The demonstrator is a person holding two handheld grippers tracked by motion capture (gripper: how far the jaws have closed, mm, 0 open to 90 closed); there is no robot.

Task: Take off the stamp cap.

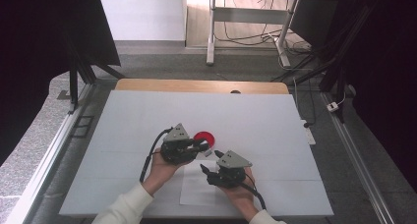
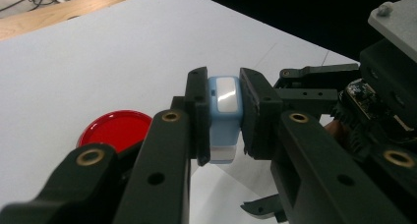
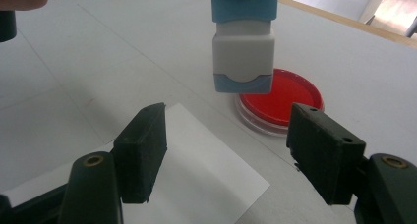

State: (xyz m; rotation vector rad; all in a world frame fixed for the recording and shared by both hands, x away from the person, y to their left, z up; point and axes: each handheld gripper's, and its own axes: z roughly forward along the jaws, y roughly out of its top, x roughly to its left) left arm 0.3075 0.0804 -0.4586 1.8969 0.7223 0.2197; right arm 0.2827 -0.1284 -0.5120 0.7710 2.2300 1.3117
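My left gripper (image 2: pixel 223 123) is shut on a small light-blue and white stamp (image 2: pixel 223 111), held above the table. Seen from the right gripper view, the stamp (image 3: pixel 243 52) hangs with its pale end down, just in front of a round red ink pad (image 3: pixel 282 98). My right gripper (image 3: pixel 228 145) is open below and short of the stamp, with nothing between its jaws. A white sheet of paper (image 3: pixel 196 160) lies under it. From above, the left gripper (image 1: pixel 202 146) sits beside the red pad (image 1: pixel 204 137) and the right gripper (image 1: pixel 211 161) is close to its right.
A large white mat (image 1: pixel 147 121) covers the wooden table (image 1: pixel 196 85). The paper sheet (image 1: pixel 195 189) lies near the front edge. Black curtains, metal rails and floor cables surround the table.
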